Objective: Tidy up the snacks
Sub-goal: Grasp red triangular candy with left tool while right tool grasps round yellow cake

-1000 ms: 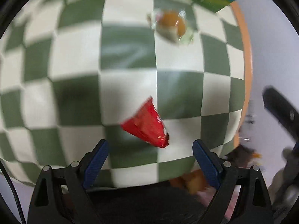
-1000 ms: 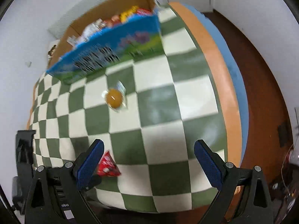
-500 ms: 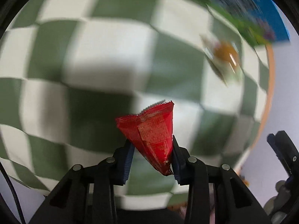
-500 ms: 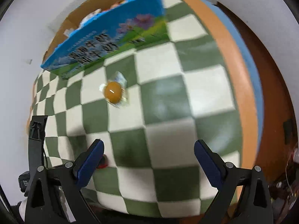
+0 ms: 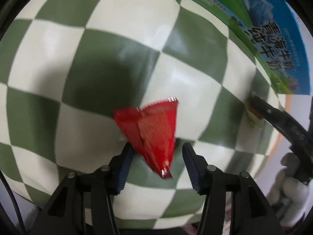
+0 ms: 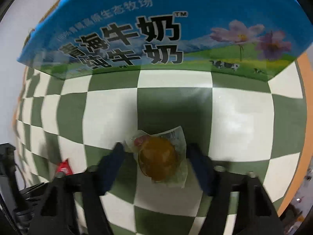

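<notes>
Red packet (image 5: 154,135) between opening left tool (image 5: 157,152); blurred right tool (image 6: 154,152) closing around clear-wrapped snack (image 6: 158,156).

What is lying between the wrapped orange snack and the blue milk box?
Nothing: in the right wrist view only bare checkered cloth separates the orange snack from the milk box.

Right gripper (image 6: 156,152) closing around wrapped orange snack (image 6: 158,159).

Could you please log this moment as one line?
left gripper: opening, red packet between jaws | right gripper: closing, orange snack between jaws | box: beyond both snacks
</notes>
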The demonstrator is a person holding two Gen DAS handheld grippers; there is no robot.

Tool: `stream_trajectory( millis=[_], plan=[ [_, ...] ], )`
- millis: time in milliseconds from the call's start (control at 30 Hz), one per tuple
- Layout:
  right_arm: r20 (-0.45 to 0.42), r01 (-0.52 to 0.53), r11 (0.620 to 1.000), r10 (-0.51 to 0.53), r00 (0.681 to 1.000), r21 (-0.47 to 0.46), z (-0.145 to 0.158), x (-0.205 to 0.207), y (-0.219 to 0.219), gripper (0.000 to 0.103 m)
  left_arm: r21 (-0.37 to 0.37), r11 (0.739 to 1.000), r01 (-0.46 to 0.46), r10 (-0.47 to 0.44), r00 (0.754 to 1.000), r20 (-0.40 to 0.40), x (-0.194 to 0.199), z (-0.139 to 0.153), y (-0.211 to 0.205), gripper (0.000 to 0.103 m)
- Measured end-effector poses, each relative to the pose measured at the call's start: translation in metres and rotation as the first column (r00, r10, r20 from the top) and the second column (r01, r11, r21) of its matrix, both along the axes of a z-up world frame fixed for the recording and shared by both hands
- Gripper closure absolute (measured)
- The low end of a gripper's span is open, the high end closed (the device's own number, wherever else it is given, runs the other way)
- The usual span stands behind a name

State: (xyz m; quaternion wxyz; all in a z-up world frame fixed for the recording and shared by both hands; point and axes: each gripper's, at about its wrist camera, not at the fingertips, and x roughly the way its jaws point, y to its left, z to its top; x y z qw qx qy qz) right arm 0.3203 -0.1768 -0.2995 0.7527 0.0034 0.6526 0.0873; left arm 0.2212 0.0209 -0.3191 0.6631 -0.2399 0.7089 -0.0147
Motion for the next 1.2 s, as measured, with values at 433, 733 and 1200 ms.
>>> stream_trajectory(
  millis=[433,733,1200],
  plan=[
    [-0.125,-0.028,0.998,0.035,0.991,0.055,-0.015,-0.105,-0.018,0.052,-0.001,0.998,-0.070,0.070,0.997,0.034,-0.018,0.044,0.010,0.041],
    [-0.123,0.041,0.998,-0.035,0.992,0.044,-0.028,-0.118,-0.030,0.051,-0.080,0.986,-0.143,0.139,0.989,-0.048,0.034,0.005,0.024,0.042],
    [-0.134,0.030,0.999,-0.026,0.991,0.034,-0.031,-0.132,-0.013,0.052,0.215,0.947,0.240,-0.242,0.970,-0.016,-0.016,-0.006,-0.031,0.064]
  ],
)
